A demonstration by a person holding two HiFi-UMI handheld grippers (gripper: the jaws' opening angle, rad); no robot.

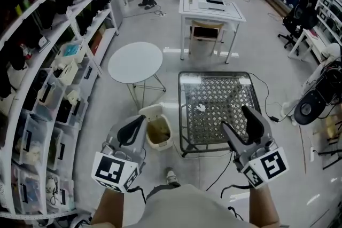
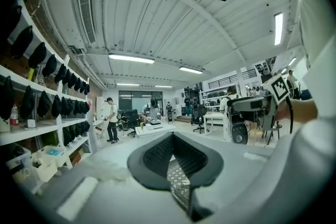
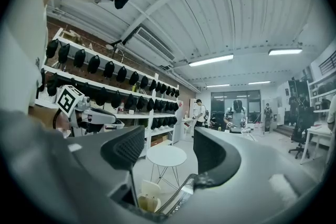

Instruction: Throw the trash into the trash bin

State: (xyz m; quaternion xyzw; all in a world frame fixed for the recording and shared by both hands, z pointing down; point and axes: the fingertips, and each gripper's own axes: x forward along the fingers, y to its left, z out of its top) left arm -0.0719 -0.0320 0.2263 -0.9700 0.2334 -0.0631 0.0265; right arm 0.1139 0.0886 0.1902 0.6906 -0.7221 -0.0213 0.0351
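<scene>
A small white crumpled piece of trash lies on the mesh-topped glass table. A cream trash bin stands open on the floor at that table's left side; it also shows low in the right gripper view as the bin. My left gripper hovers beside the bin, its jaws together with nothing in them; in its own view the left gripper points level across the room. My right gripper is over the table's near right part, open and empty, and in its own view the right gripper frames the bin.
A round white table stands beyond the bin. Long shelves with boxes and dark items line the left wall. A white desk with a stool is farther back, where people stand. Cables and a black fan are at the right.
</scene>
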